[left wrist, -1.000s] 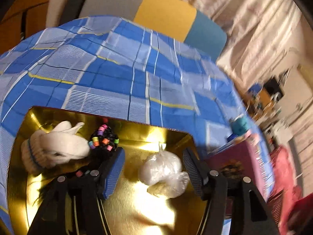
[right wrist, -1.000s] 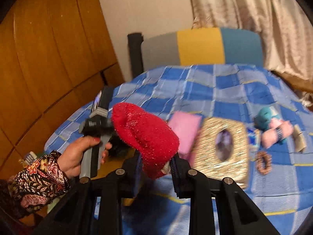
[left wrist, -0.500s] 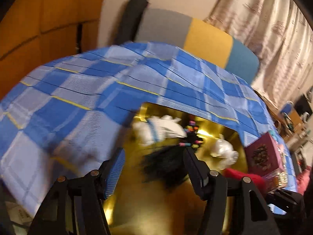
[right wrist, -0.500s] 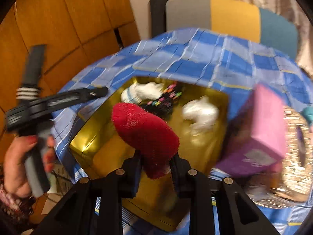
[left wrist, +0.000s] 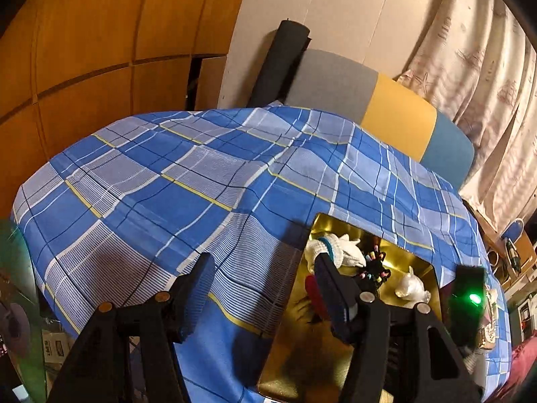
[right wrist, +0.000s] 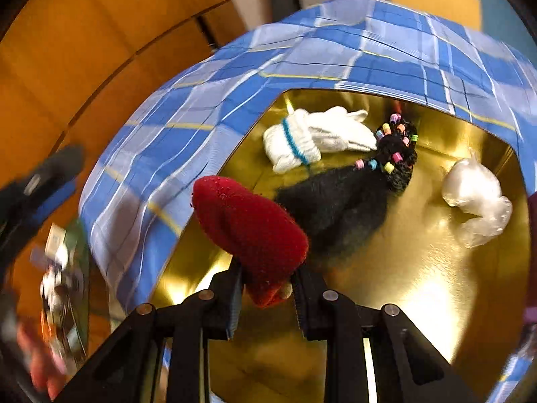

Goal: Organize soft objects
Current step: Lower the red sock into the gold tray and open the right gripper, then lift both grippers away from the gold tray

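Since the earlier frames, the right tongs [right wrist: 266,290] have come over the gold tray [right wrist: 419,285], and the left tongs [left wrist: 265,288] have swung aside over the blue plaid bedspread [left wrist: 161,194]. Wood panelling [left wrist: 84,50], a curtain [left wrist: 486,84] and a grey-yellow-blue headboard [left wrist: 396,114] surround the bed. Right tongs are clenched on the red sock [right wrist: 248,225], held above the tray; its long axis runs up and leftward from the jaws. Left tongs are released, holding nothing. A white glove [right wrist: 312,137], a beaded black item [right wrist: 396,154] and a plastic bag [right wrist: 476,198] lie in the tray.

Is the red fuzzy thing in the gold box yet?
Not yet. The red fuzzy thing is pinched in the right gripper, above the gold box, not lying inside.
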`<state>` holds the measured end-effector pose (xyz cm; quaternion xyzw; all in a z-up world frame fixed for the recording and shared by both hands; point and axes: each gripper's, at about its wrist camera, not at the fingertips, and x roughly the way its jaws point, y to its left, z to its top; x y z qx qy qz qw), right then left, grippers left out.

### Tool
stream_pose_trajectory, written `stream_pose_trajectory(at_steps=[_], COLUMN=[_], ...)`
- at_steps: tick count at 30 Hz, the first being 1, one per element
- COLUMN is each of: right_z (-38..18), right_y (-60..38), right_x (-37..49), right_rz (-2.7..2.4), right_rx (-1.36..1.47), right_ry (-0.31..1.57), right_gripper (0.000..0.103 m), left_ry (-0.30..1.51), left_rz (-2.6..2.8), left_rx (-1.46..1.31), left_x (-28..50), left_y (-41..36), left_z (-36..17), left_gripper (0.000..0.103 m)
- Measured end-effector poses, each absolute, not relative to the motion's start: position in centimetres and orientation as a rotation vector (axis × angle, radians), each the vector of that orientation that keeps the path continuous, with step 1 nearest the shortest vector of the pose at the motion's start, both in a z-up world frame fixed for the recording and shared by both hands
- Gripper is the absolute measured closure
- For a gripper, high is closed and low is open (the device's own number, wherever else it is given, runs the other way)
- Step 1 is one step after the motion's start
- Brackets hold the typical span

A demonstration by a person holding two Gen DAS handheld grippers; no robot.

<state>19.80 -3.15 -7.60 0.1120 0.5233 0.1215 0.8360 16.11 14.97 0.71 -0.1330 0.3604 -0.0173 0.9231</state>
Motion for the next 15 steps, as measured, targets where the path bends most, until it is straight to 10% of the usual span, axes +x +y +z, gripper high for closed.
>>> stream_pose_trajectory(at_steps=[15], right_z=[-8.7], right_y=[-3.9], right_x=[18.6], right_rz=[0.245], right_rx=[0.462], right_ry=[1.122], right_gripper=[0.057], left_ry=[0.745], left_rz=[-0.032], left_rx=[-0.304], left_x=[16.1], left_y=[15.8], left_z=[1.0], left_gripper=[0.041])
